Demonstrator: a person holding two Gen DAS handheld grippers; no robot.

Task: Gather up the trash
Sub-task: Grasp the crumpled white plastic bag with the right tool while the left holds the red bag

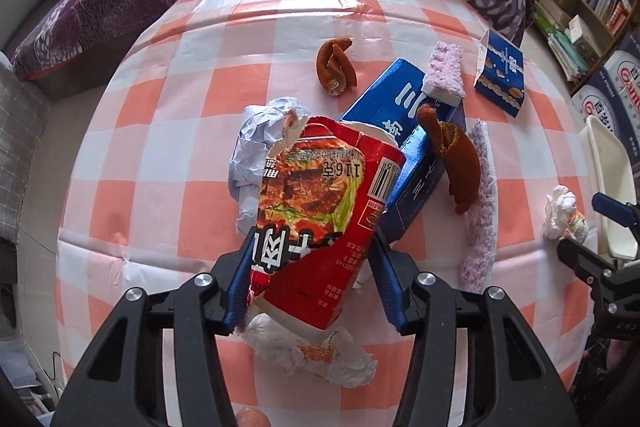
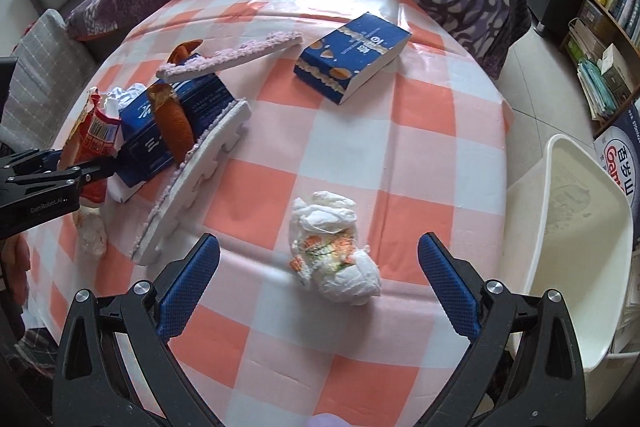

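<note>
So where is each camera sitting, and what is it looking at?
Left wrist: rides on the left gripper, looking down its blue fingers at the red noodle cup they pinch.
Right wrist: rides on the right gripper, fingers wide, looking down at a crumpled wrapper beside the white bin.
Shared: the checked tablecloth, big blue carton, and each other's gripper.

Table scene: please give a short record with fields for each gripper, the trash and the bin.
left gripper: shut on red noodle cup
right gripper: open, above crumpled tissue wad, not touching
other trash: blue carton, small blue box, peels, foam pieces
bin: white bin beside table, right edge
surface: checked tablecloth
</note>
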